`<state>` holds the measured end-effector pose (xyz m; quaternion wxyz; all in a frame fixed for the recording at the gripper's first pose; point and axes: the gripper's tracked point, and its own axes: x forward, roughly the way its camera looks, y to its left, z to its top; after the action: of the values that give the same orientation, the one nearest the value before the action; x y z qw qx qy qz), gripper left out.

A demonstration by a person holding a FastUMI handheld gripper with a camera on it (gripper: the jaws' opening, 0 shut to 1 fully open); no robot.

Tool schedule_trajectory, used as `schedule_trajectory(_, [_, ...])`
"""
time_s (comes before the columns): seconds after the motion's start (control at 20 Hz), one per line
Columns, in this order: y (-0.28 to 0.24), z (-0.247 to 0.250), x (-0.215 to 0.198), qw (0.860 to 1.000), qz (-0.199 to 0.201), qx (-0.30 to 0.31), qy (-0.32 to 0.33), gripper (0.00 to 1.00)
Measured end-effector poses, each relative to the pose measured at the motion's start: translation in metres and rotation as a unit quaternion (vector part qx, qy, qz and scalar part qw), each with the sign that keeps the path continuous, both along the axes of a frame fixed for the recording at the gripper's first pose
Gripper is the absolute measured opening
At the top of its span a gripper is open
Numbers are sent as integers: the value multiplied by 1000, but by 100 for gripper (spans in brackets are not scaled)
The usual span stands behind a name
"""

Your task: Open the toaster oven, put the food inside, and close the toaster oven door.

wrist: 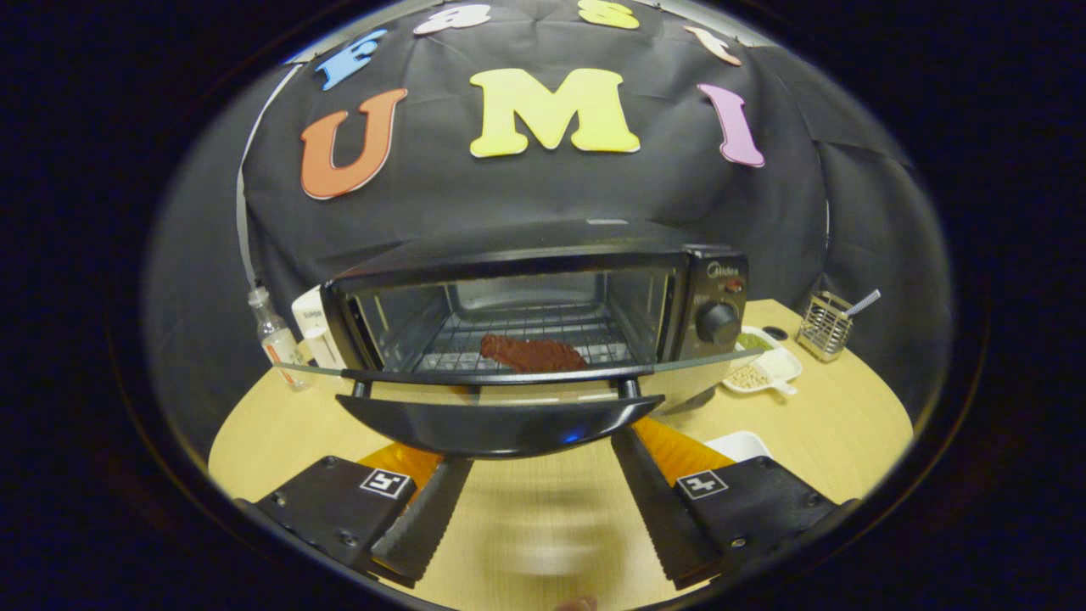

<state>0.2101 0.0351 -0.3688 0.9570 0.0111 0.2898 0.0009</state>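
A black toaster oven [717, 280] stands on the wooden table with its glass door [509, 383] swung down almost flat. A brown piece of food [533, 353] lies on the wire rack inside, near the front. The door's curved black handle [496, 423] sits just ahead of my fingertips. My gripper [540, 450] is open, its two fingers spread wide below the handle's ends, with nothing between them but table.
A small clear bottle [273, 338] and a white box [312, 324] stand left of the oven. To its right sit a white dish of beans [764, 370] and a wire holder [825, 326]. Part of a white dish [740, 443] shows by my right finger.
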Motion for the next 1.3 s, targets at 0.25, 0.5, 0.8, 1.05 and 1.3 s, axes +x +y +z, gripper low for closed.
schedule_trajectory(0.25, [-2, 59, 18, 998, -9, 19, -54, 99])
schedule_trajectory(0.5, [-6, 138, -13, 994, -9, 39, -100, 98])
schedule_trajectory(0.8, [-16, 233, -65, 987, -9, 3, -158, 99])
schedule_trajectory(1.05, [-19, 300, -116, 976, 1, -22, -216, 99])
schedule_trajectory(1.3, [-17, 337, -168, 968, 28, -22, -249, 99])
